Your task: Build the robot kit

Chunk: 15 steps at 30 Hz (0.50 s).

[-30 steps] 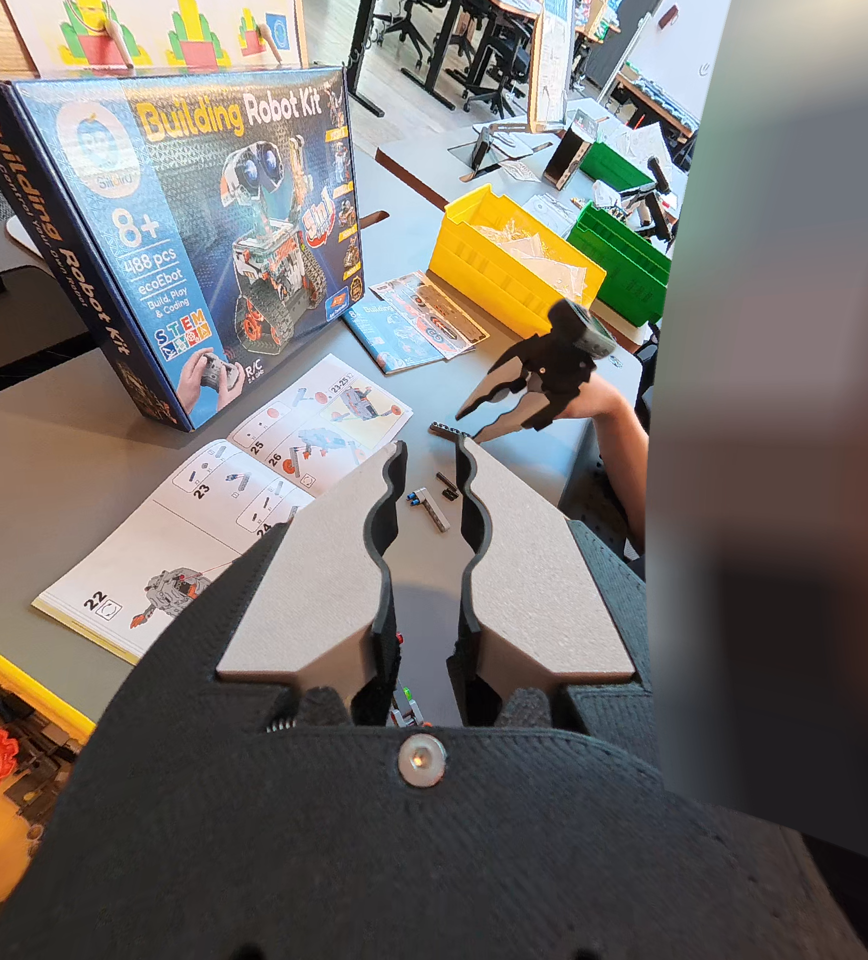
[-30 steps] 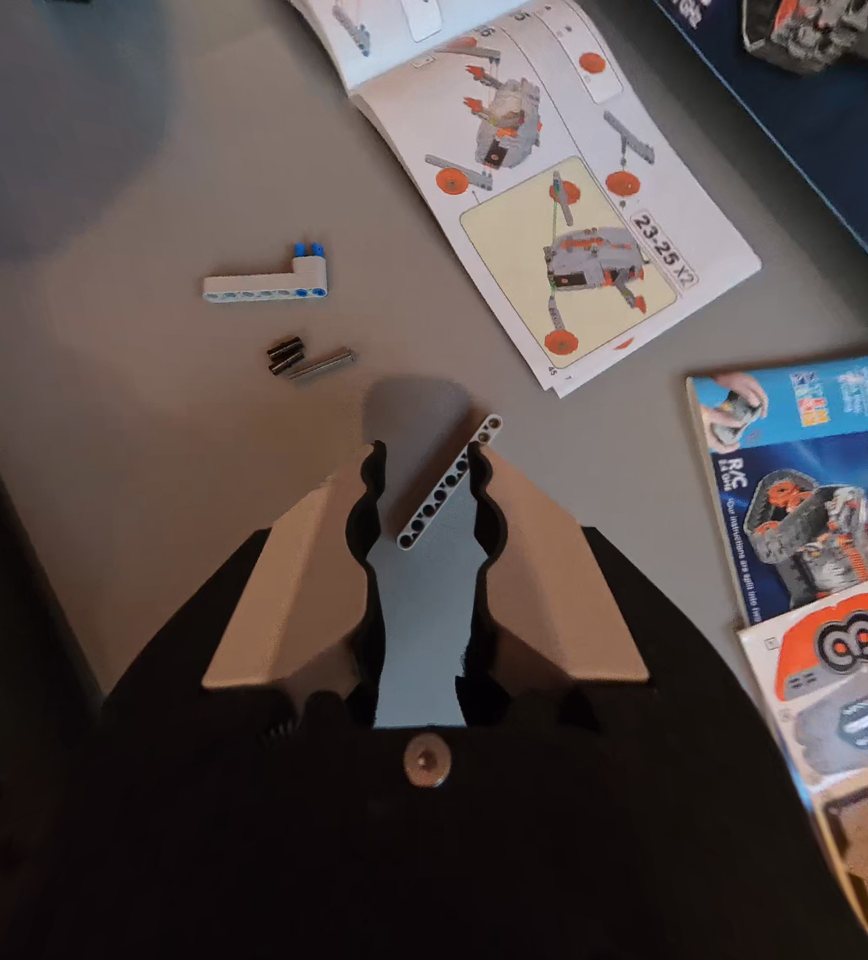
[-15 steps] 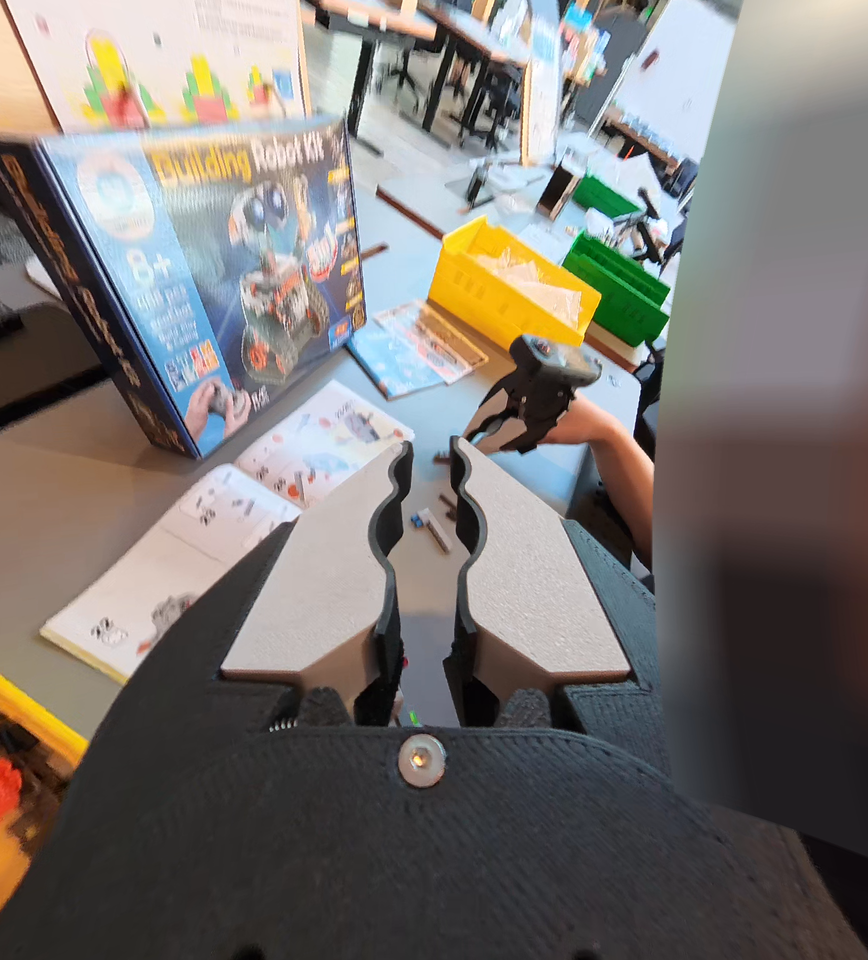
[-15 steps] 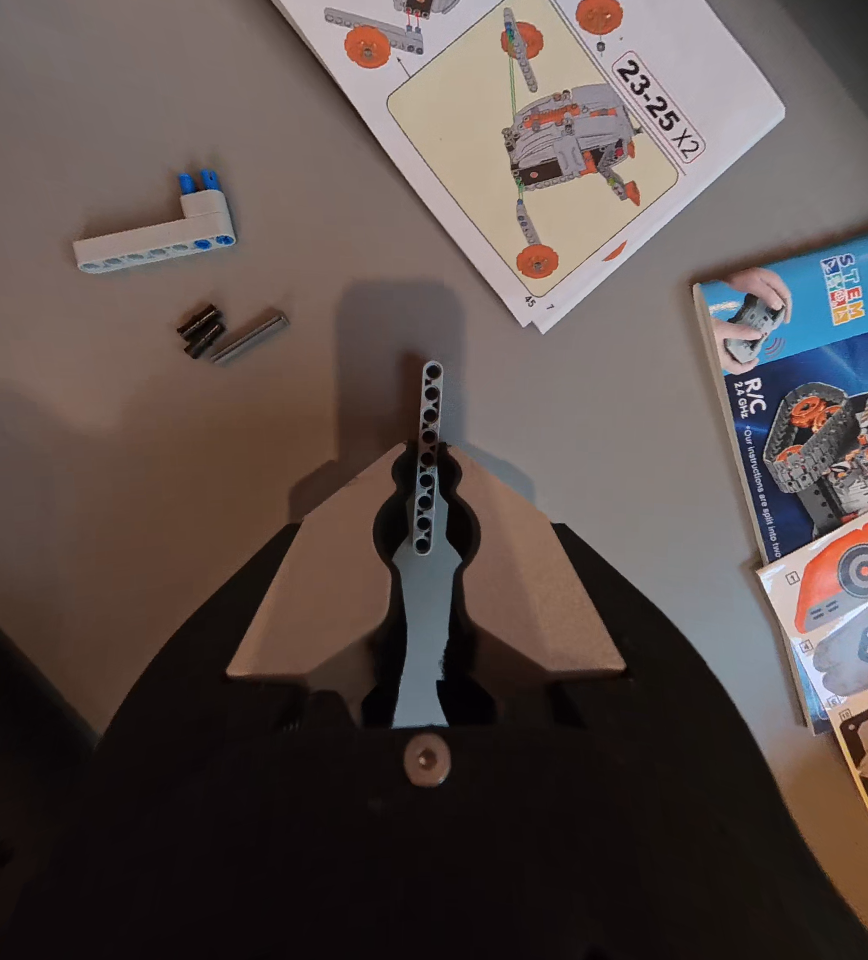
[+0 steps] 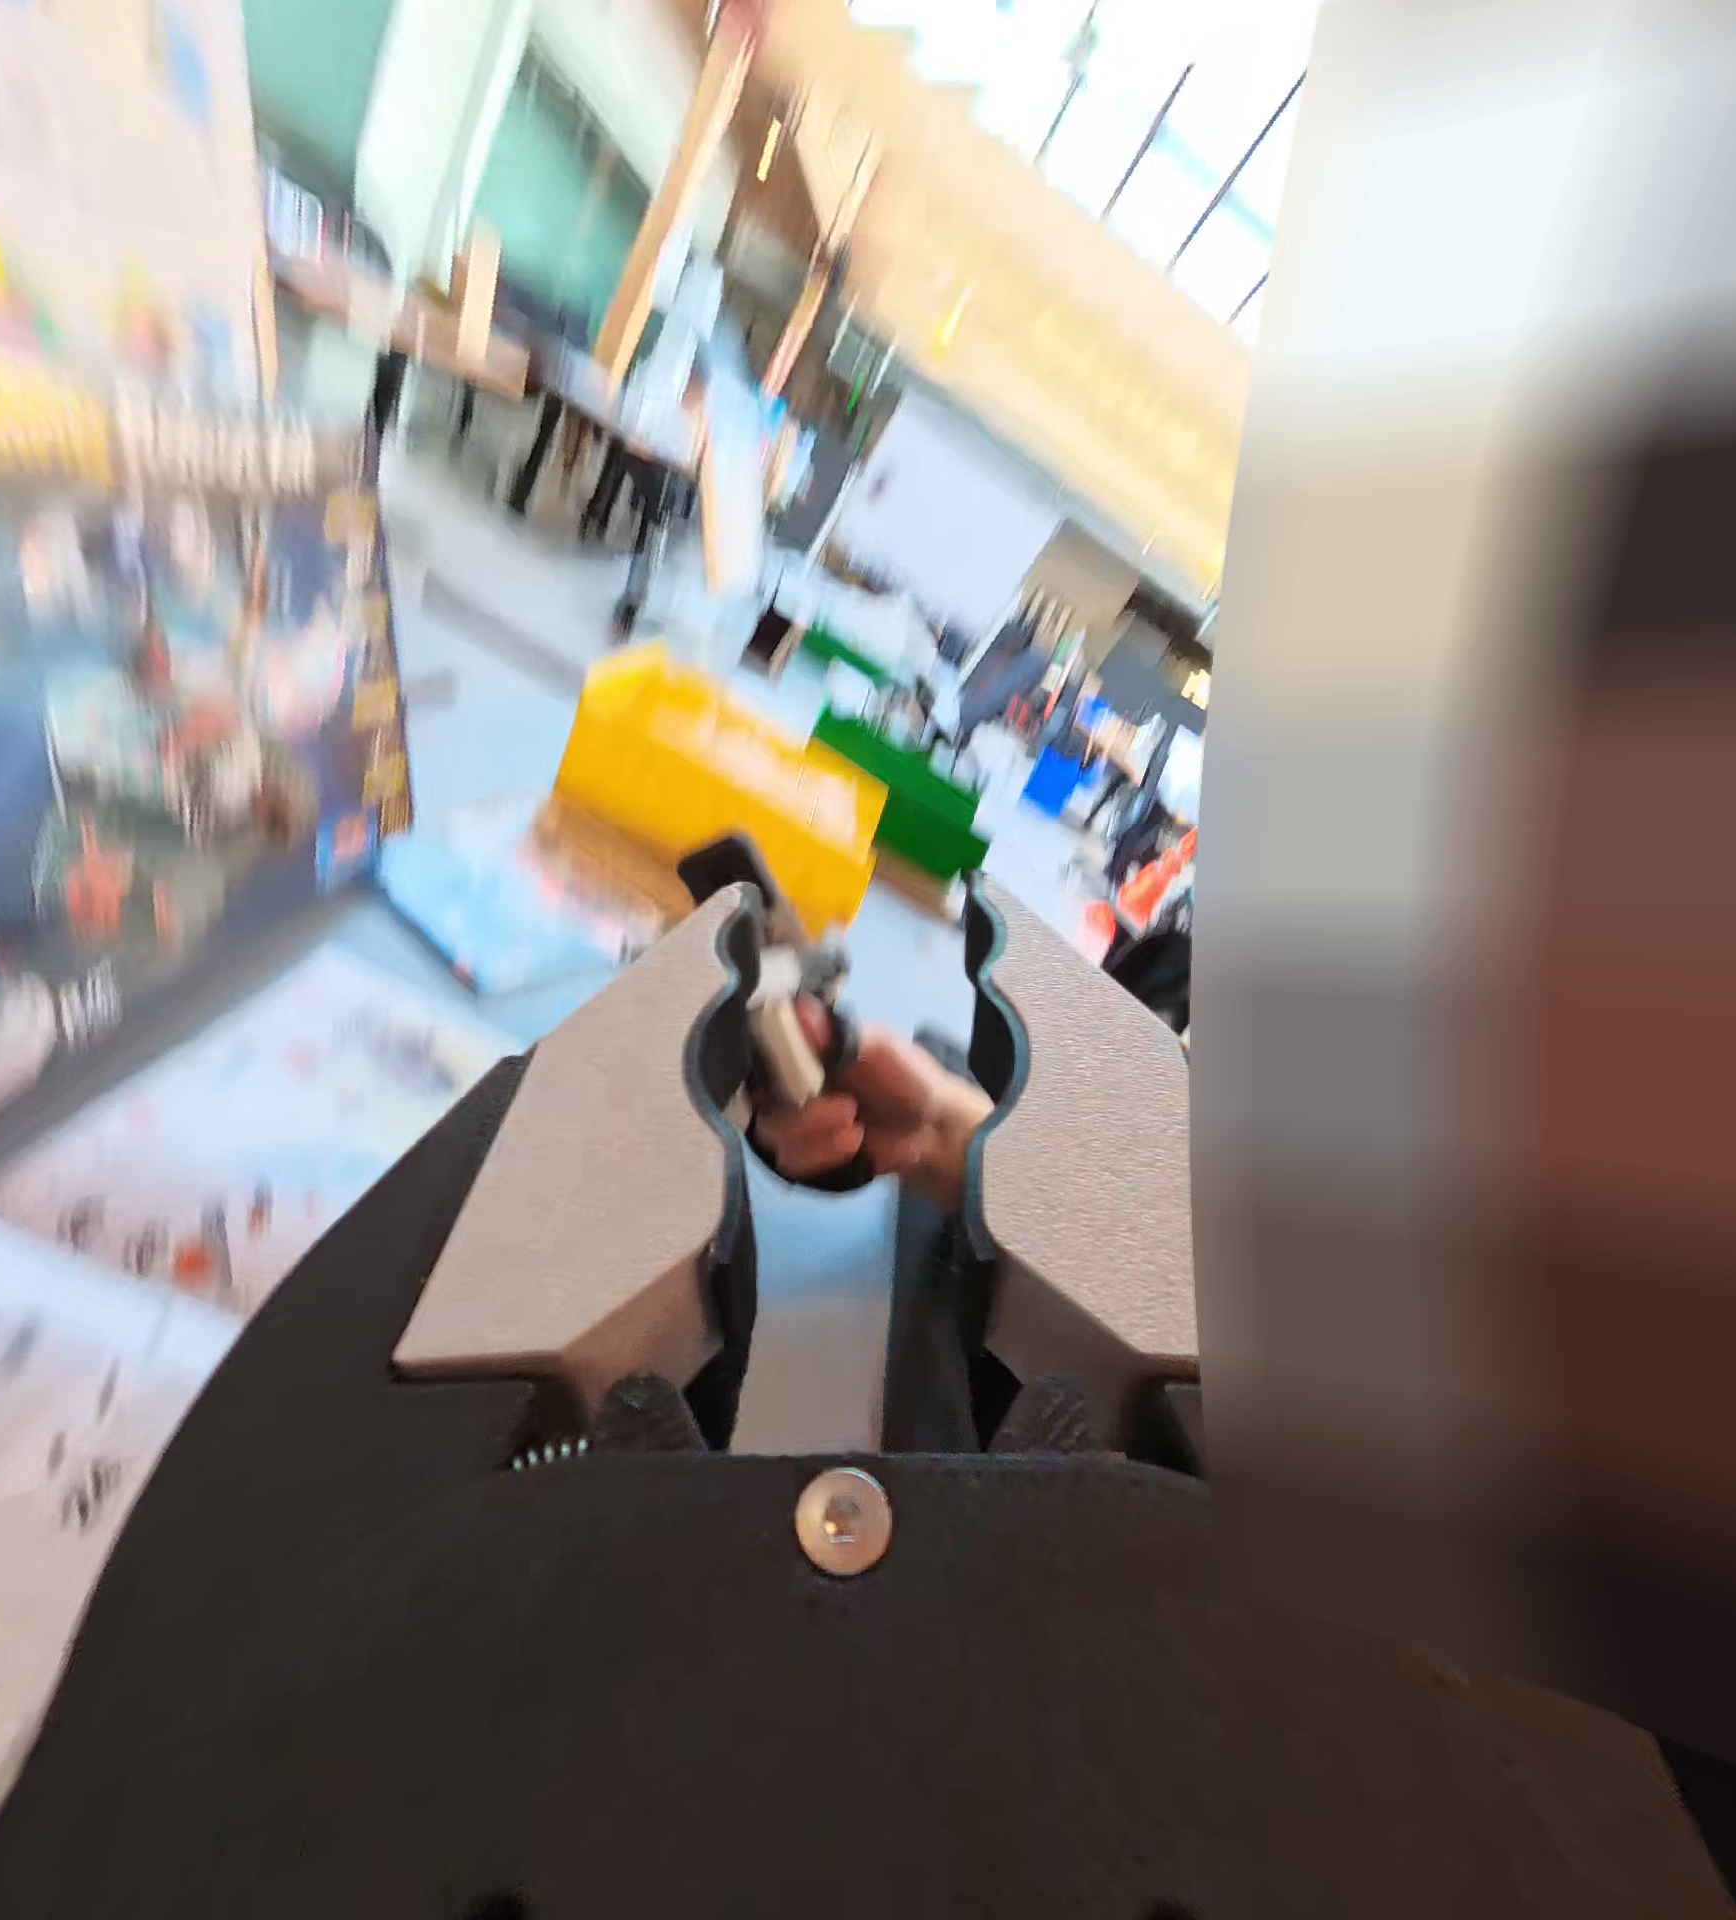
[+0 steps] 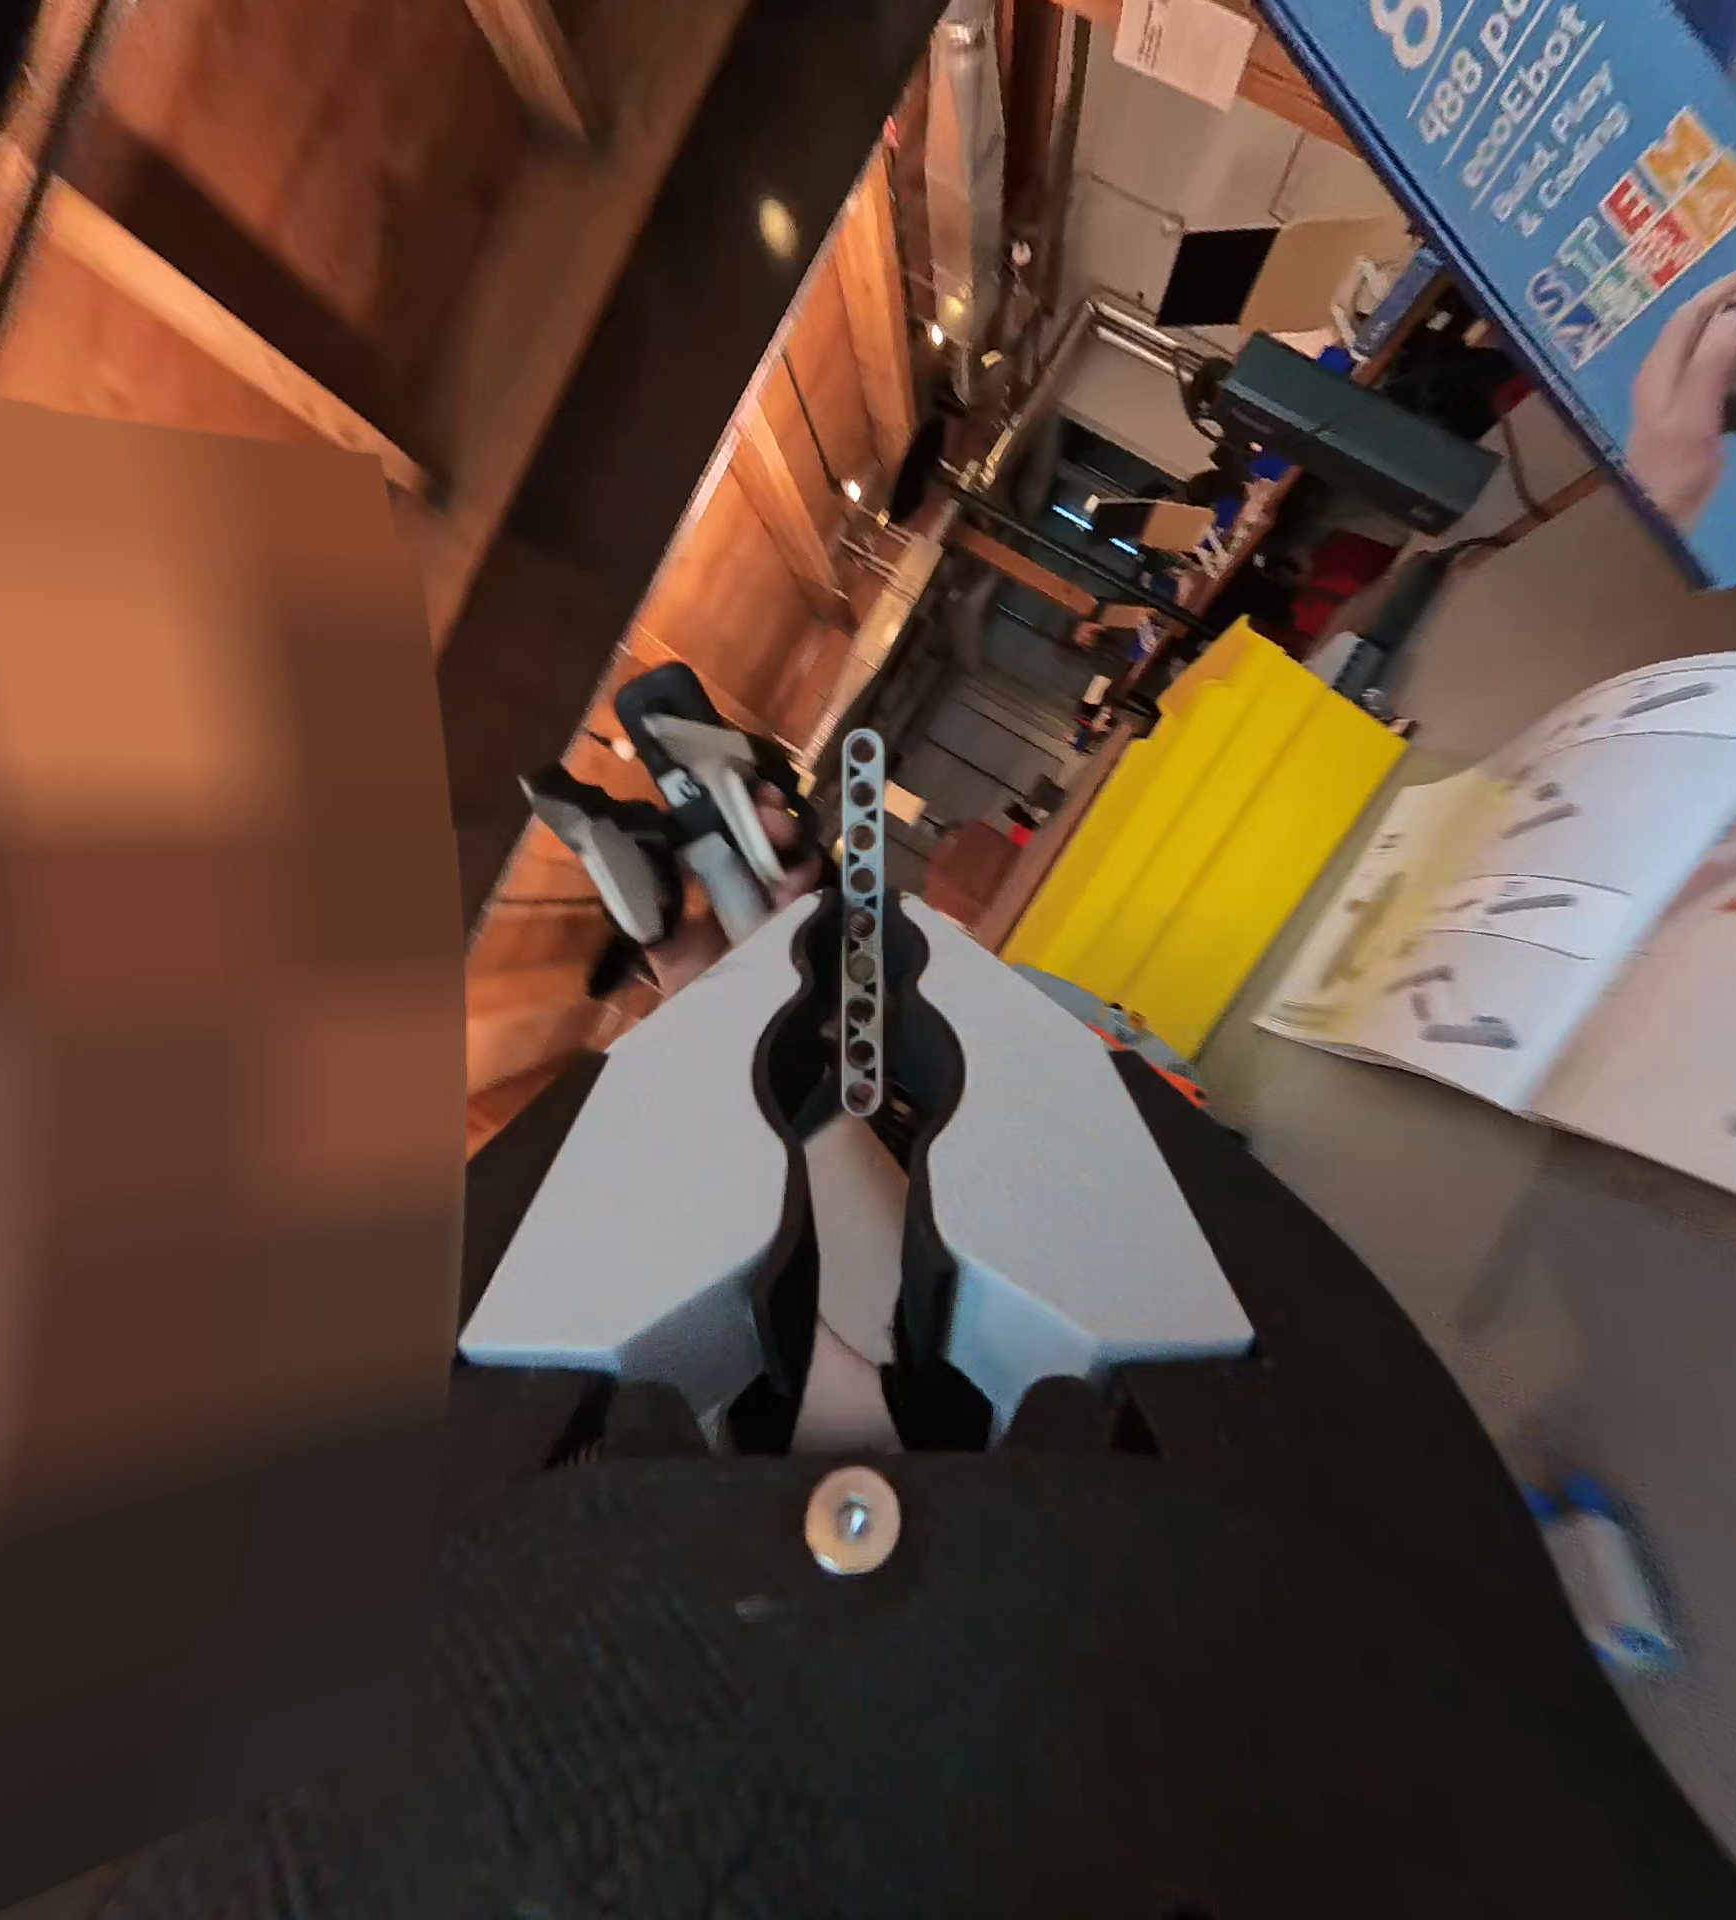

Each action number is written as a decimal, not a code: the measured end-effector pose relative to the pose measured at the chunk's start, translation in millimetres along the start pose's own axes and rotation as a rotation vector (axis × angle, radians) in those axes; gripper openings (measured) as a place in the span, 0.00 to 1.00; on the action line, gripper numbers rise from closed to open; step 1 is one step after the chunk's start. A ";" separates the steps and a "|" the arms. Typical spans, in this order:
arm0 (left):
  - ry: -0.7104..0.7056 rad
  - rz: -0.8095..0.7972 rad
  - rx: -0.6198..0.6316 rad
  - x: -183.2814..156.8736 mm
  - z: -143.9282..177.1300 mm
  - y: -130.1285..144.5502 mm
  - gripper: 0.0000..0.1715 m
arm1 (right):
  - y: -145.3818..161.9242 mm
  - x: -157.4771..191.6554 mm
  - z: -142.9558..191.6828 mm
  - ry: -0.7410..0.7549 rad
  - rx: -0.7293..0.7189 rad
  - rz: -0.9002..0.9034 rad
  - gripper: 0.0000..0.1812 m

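The right claw [image 6: 859, 935] is clamped on a thin grey perforated beam [image 6: 862, 821], lifted clear of the table [image 6: 1466, 1247] and tilted so its camera looks sideways across the room. The beam runs lengthwise along the line of the fingers, its long axis pointing straight ahead out of the tips, with its far end free in the air and its near end tucked into the hollow between them. The left claw [image 5: 853, 925] stands apart and holds nothing; through its gap the left wrist view (heavily blurred) shows the right claw [image 5: 770, 966] and the hand [image 5: 874, 1112] gripping it. From the right wrist view the left claw [image 6: 677, 842] appears just beyond the beam, its fingers spread. A yellow bin [image 6: 1228, 831], an open instruction booklet [image 6: 1570, 914] and a blue kit box [image 6: 1622, 260] lie to the side. Half a second ago the right claw was pinching the beam low over the table with the booklet below it; both claws have since swung up to face each other, and the left has widened.
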<state>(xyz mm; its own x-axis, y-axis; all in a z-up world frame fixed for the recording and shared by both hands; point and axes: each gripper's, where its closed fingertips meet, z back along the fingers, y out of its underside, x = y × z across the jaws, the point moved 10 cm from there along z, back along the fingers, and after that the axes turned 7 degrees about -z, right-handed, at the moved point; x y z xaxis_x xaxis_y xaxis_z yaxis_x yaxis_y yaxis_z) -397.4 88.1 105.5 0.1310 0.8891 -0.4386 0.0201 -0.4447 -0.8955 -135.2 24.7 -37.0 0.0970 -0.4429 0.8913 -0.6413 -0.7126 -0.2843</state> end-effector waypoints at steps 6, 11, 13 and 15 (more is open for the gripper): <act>-0.082 0.064 0.257 15.1 -32.1 30.1 0.22 | 13.3 4.8 -41.2 -0.135 -0.079 -0.123 0.02; -0.096 0.065 0.299 15.9 -40.0 37.2 0.19 | 19.4 7.4 -54.6 -0.148 -0.099 -0.112 0.02; -0.104 0.068 0.317 18.5 -41.4 40.3 0.15 | 21.7 8.8 -57.6 -0.165 -0.116 -0.100 0.02; -0.076 0.104 0.340 22.0 -46.0 45.6 0.13 | 23.7 9.2 -59.9 -0.166 -0.116 -0.083 0.02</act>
<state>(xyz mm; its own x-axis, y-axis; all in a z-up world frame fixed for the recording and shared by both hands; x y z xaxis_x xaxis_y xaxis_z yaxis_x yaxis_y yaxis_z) -348.1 82.4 58.5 0.0407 0.8524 -0.5213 -0.3216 -0.4828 -0.8146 -195.1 36.4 -14.4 0.2707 -0.4757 0.8369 -0.7083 -0.6872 -0.1615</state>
